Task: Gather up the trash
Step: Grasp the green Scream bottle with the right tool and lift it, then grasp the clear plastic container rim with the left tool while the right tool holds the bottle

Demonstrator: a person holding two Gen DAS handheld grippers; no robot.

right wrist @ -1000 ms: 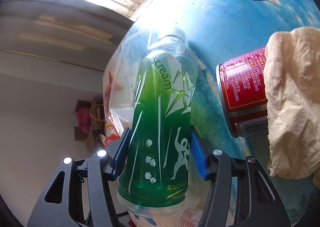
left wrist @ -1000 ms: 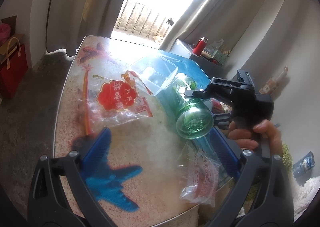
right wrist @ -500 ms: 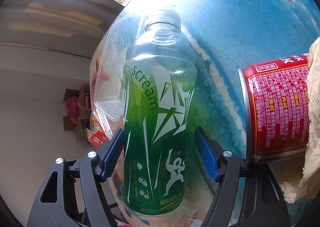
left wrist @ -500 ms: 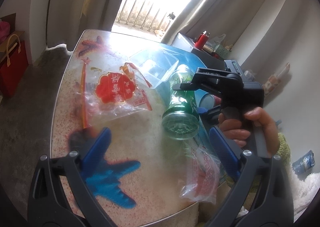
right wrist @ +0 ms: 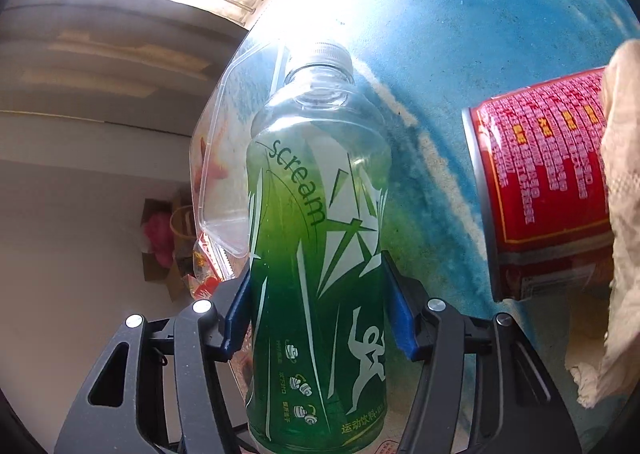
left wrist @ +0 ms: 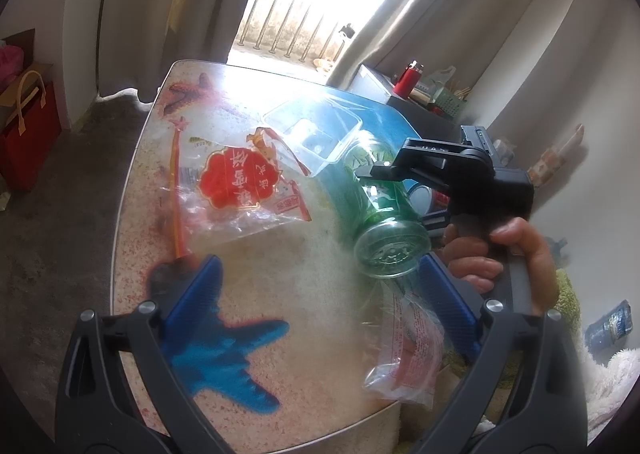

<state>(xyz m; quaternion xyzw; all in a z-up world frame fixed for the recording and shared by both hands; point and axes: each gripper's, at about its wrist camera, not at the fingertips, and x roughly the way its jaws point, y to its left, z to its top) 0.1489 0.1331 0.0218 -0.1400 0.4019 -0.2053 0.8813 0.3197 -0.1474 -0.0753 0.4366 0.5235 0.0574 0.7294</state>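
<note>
- Progress: early. The right tongs (right wrist: 318,312) have just been closing; their blue pads now sit against both sides of the bottle (right wrist: 316,254), so it is gripped. Whether it has left the table (left wrist: 280,274) cannot be told.
- Left tongs (left wrist: 316,306): wide open, empty, hovering over the near part of the table.
- Bottle position: lying on its side toward the right of the table, base toward the near edge, cap pointing far. A clear tray (left wrist: 312,134) lies just beside its neck on the left.
- Bottle condition: clear plastic, white cap on, green label; no liquid visible, judged empty. Light and rounded, so it may slip under a loose hold.
- Remaining on the table: red-printed bag (left wrist: 236,190) at left, small clear bag (left wrist: 408,358) at the near right edge, red can (right wrist: 548,182) to the right of the bottle, crumpled paper (right wrist: 616,222) over the can's right end, and the tray.
- No bin is visible in either view.
</note>
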